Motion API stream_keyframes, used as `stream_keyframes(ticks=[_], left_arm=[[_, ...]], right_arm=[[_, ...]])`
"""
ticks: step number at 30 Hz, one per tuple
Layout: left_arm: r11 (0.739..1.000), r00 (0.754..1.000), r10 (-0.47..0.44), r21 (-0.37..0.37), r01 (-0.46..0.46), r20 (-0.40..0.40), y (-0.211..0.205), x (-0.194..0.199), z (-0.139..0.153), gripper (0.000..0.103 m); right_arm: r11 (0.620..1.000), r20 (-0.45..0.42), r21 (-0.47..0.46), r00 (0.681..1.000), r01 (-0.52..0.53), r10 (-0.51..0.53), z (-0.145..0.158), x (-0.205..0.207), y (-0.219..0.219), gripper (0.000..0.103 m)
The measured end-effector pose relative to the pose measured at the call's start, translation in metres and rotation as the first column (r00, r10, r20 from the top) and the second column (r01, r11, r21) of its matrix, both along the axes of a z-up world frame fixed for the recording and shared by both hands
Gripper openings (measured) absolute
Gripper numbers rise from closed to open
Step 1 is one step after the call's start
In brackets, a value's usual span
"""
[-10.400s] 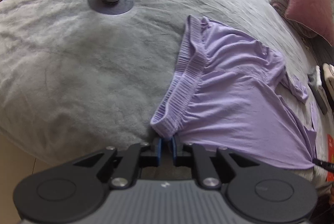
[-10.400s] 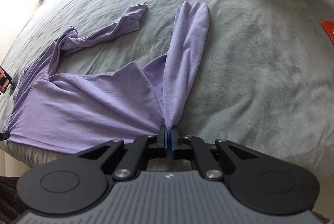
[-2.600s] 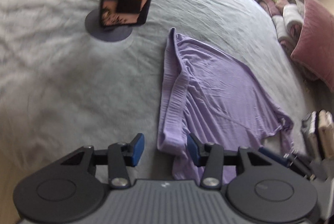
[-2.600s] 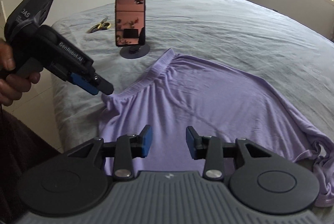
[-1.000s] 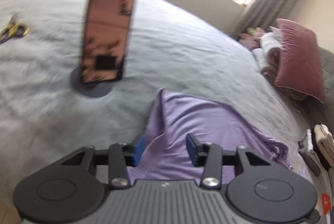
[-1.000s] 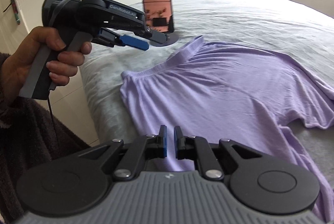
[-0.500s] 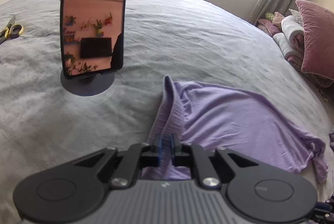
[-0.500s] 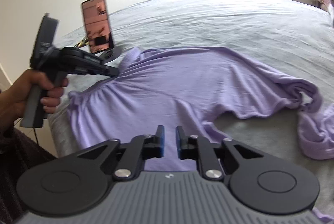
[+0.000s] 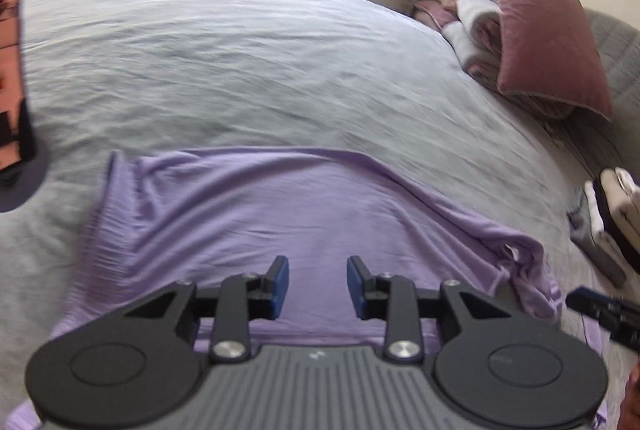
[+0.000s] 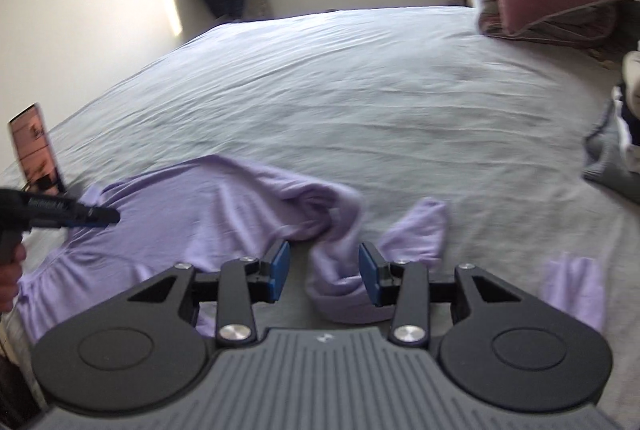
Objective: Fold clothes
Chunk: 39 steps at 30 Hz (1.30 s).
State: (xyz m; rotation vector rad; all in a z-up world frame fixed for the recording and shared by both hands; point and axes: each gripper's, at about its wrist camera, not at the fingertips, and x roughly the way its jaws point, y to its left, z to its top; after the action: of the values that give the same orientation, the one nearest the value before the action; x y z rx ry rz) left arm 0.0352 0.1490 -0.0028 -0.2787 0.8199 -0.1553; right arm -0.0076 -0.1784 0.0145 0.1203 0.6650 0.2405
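Open bed ahead, clutter along its edges

I see wide bare bed [image 10: 360, 101] beyond the purple top [image 9: 280, 222], free for either claw to pass. At the left edge a phone on its stand [image 10: 38, 149] blocks the way; along the right edge a pink pillow [image 9: 548, 29] and folded clothes [image 9: 612, 222] do. My left claw [image 10: 102, 216] hovers over the top's left end.

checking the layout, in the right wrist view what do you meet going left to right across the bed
left gripper → purple top's body → bunched sleeve → sleeve end → folded stack
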Motion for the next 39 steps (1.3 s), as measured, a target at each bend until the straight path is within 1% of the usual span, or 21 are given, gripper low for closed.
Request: stream_keyframes(ticks=[3,5,9,11,12,13,14,15,18,21,23,24,26,27,29,30,31,34,36,38,39], left_arm=[[0.999,0.999,-0.04,0.005,0.04,-0.008,-0.02,0.002,-0.002,0.034],[0.998,0.998,-0.061,0.004,0.061,-0.012,-0.032,0.004,-0.004,0.037],[0.995,0.995,-0.103,0.003,0.103,-0.015,-0.054,0.005,-0.006,0.041],[0.991,0.991,-0.133,-0.02,0.133,-0.007,-0.064,0.007,-0.008,0.046],[0.988,0.989,-0.149,-0.036,0.149,-0.003,-0.069,0.008,-0.01,0.046],[0.985,0.986,-0.165,-0.047,0.164,-0.002,-0.075,0.009,-0.011,0.047],[0.982,0.983,-0.181,-0.058,0.181,0.0,-0.081,0.011,-0.013,0.047],[0.979,0.981,-0.195,-0.066,0.195,0.002,-0.087,0.012,-0.015,0.047],[0.972,0.974,-0.226,-0.063,0.225,-0.002,-0.102,0.014,-0.021,0.047],[0.969,0.97,-0.242,-0.049,0.241,-0.005,-0.11,0.015,-0.023,0.047],[0.967,0.968,-0.251,-0.055,0.25,-0.005,-0.114,0.016,-0.023,0.047],[0.965,0.967,-0.254,-0.062,0.254,-0.003,-0.115,0.016,-0.023,0.047],[0.964,0.966,-0.258,-0.072,0.257,0.003,-0.117,0.016,-0.022,0.047],[0.963,0.966,-0.259,-0.076,0.259,0.007,-0.118,0.016,-0.022,0.047],[0.964,0.967,-0.254,-0.083,0.254,0.012,-0.118,0.016,-0.021,0.048],[0.964,0.968,-0.25,-0.087,0.25,0.011,-0.118,0.017,-0.021,0.048],[0.965,0.969,-0.247,-0.091,0.247,0.01,-0.119,0.017,-0.021,0.048],[0.965,0.97,-0.244,-0.094,0.244,0.008,-0.12,0.017,-0.021,0.048],[0.964,0.968,-0.249,-0.088,0.249,0.009,-0.121,0.016,-0.021,0.048],[0.962,0.965,-0.261,-0.077,0.261,0.013,-0.122,0.015,-0.022,0.048],[0.961,0.964,-0.265,-0.071,0.266,0.016,-0.123,0.015,-0.022,0.048]], right_arm=[[0.999,-0.002,0.005,0.999,0.043,-0.043,-0.004,0.005,-0.015,0.043],[0.998,-0.015,0.002,0.998,0.068,-0.068,-0.01,0.01,-0.02,0.043],[0.997,-0.041,-0.001,0.996,0.079,-0.079,-0.024,0.023,-0.024,0.043],[0.998,-0.053,-0.009,0.996,0.07,-0.07,-0.032,0.031,-0.022,0.04],[0.998,-0.059,-0.015,0.996,0.064,-0.065,-0.035,0.034,-0.02,0.031],[0.998,-0.059,-0.028,0.996,0.062,-0.064,-0.037,0.037,-0.019,0.013],[0.996,-0.047,-0.045,0.996,0.071,-0.073,-0.038,0.038,-0.019,0.005],[0.995,-0.034,-0.05,0.996,0.083,-0.085,-0.037,0.038,-0.02,0.001],[0.99,-0.002,-0.028,0.99,0.138,-0.138,-0.028,0.035,-0.031,0.0],[0.983,0.036,-0.005,0.982,0.184,-0.184,-0.014,0.028,-0.047,0.0],[0.982,0.035,0.016,0.981,0.19,-0.19,-0.009,0.024,-0.056,0.0],[0.982,0.021,0.031,0.982,0.185,-0.186,-0.008,0.023,-0.059,0.002],[0.984,-0.023,0.066,0.986,0.166,-0.165,-0.011,0.025,-0.061,0.015],[0.985,-0.045,0.072,0.987,0.16,-0.157,-0.014,0.027,-0.059,0.016],[0.988,-0.061,0.055,0.988,0.142,-0.139,-0.019,0.03,-0.052,0.025],[0.99,-0.06,0.04,0.989,0.138,-0.136,-0.021,0.032,-0.048,0.036],[0.99,-0.056,0.026,0.989,0.135,-0.134,-0.023,0.034,-0.045,0.041],[0.992,-0.054,-0.003,0.991,0.124,-0.124,-0.031,0.045,-0.038,0.041],[0.99,-0.05,-0.01,0.989,0.138,-0.139,-0.037,0.052,-0.038,0.041],[0.987,-0.047,-0.013,0.986,0.158,-0.159,-0.043,0.057,-0.04,0.012],[0.986,-0.043,-0.006,0.985,0.168,-0.168,-0.043,0.058,-0.043,0.003]])
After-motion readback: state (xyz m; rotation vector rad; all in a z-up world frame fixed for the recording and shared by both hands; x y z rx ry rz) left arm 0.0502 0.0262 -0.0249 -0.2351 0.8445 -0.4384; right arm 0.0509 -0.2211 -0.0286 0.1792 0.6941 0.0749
